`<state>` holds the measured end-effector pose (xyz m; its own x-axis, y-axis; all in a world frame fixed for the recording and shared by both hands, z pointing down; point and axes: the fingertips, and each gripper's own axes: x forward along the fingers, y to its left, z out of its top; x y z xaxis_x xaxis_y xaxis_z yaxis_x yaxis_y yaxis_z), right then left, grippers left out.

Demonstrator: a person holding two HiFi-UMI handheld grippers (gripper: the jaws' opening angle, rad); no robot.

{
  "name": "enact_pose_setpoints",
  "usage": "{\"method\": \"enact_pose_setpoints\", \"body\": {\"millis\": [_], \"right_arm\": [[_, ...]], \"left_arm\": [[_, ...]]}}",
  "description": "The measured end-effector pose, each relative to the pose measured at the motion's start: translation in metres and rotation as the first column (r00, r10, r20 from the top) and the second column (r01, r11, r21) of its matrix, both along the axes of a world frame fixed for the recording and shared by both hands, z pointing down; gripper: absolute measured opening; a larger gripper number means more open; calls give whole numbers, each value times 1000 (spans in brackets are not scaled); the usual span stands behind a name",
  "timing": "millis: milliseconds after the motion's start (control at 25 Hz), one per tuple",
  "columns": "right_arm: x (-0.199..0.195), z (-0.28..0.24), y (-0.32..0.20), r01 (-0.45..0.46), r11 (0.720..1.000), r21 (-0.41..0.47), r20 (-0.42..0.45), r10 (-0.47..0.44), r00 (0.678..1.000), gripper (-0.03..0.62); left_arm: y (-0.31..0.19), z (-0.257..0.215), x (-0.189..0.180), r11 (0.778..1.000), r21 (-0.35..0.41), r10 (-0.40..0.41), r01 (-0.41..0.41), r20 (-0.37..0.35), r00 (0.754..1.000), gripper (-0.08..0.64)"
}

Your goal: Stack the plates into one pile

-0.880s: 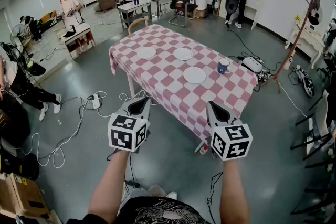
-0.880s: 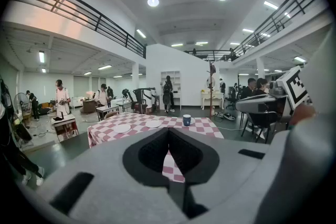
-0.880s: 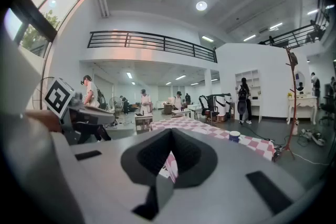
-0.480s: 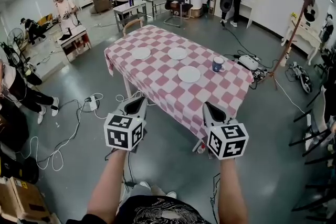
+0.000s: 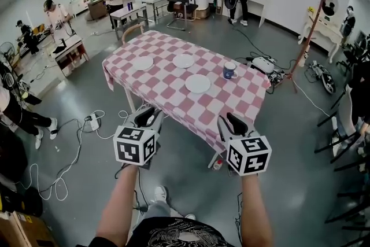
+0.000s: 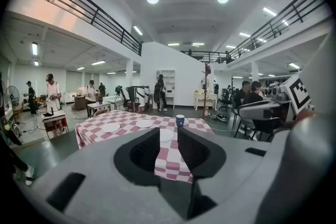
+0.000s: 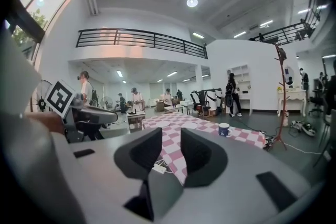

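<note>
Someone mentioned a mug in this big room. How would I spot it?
Find the table with the red-and-white checked cloth in the middle of the hall. The mug stands toward its right side, beside the nearest plate. It is the only blue, upright thing there; the rest are flat white plates.

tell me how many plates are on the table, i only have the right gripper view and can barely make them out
Observer: Three white plates on the checked table, all apart, none stacked: left plate, middle plate, near plate.
Operator: is the left gripper holding anything
Observer: No. The left gripper has its jaws apart with nothing between them.
Operator: which plate is closest to the mug
Observer: The near plate. In the head view the blue mug stands to its right, not touching it.
</note>
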<state>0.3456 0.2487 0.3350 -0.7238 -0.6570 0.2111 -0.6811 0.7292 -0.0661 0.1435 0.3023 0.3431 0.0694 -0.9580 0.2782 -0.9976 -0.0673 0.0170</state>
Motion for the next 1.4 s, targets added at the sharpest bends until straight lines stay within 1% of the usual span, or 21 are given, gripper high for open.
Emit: {"method": "enact_pose_setpoints", "body": {"millis": [80,280,520,680,1000,1200,1400], "right_arm": [[-1,2,-6,-14,1000,-6,-3,14,1000,123],[-11,5,-28,-58,998,-21,-12,58,998,147],[-35,15,-64,-135,990,-48,-42,133,990,175],[-51,17,-86,-192,979,-65,-61,188,980,195],[-84,21,-118,-286,954,-86,-74,280,957,238],[-103,25,-129,-322,942,-98,-85,315,945,258],[-116,30,-138,-336,936,-104,-89,328,940,268]], "left_arm": [[-9,2,-4,1000,-4,13,-13,-6,1000,127],[-40,7,-18,998,-14,63,-64,-16,998,148],[-92,18,-47,990,-29,134,-136,-43,990,180],[-128,24,-66,980,-47,191,-195,-66,979,210],[-183,34,-95,951,-61,297,-303,-89,951,233],[-202,41,-113,938,-67,334,-341,-103,937,245],[-214,45,-130,934,-66,344,-352,-108,933,249]]}}
